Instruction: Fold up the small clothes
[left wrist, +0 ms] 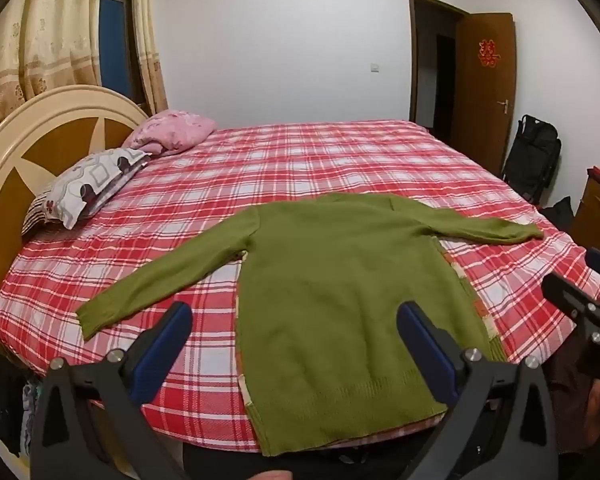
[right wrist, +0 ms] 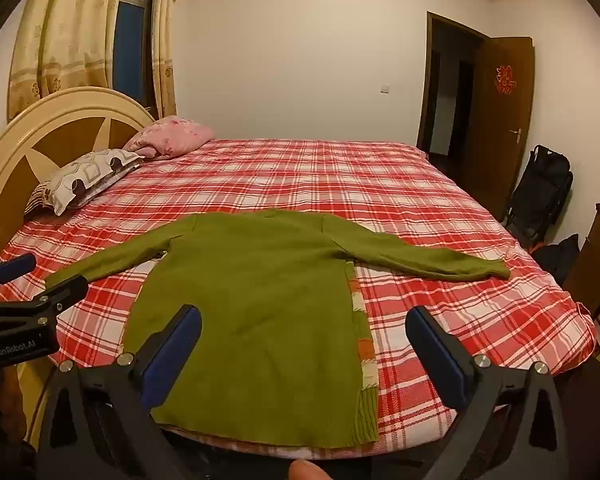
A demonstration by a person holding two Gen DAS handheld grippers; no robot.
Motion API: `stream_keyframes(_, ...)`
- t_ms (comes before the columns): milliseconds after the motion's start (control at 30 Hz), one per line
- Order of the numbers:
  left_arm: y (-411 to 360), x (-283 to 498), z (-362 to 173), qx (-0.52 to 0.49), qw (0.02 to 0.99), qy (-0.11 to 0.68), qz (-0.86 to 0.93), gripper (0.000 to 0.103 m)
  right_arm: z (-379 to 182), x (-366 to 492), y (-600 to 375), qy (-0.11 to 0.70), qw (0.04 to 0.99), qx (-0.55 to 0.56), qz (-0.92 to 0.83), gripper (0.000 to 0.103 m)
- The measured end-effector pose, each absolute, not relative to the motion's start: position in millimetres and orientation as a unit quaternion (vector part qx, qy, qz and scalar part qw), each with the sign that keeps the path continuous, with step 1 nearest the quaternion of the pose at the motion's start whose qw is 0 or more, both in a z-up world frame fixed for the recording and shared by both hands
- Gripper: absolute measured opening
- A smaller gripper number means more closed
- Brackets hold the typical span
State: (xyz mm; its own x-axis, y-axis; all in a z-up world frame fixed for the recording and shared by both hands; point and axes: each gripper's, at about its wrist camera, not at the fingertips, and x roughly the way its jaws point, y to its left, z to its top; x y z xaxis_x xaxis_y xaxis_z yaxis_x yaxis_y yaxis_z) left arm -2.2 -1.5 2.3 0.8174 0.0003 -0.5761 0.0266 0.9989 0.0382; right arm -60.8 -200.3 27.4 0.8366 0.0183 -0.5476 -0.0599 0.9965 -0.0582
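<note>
The green knitted long-sleeved sweater point(left wrist: 340, 272) lay flat, sleeves spread, unfolded; the left gripper point(left wrist: 294, 344) and the right gripper point(right wrist: 304, 344) hovered over its hem, wide open, empty.

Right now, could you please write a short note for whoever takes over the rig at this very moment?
Left tool: open, holding nothing, above the sweater's hem.
Right tool: open, holding nothing, above the hem's right side.
Green sweater: flat on the plaid bed, both sleeves spread out, hem at the near edge.
Done: sweater spread out; no fold made.
Left: fold in the left sleeve and right sleeve, then fold the body.
</note>
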Motion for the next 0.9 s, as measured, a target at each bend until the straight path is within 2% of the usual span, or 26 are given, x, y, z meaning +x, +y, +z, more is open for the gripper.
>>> stream_keyframes(900,11,2,7,0.016,0.954,0.298,-0.009,0.103,25,-55,-207,0.287,0.957,-0.037,0.015,0.102)
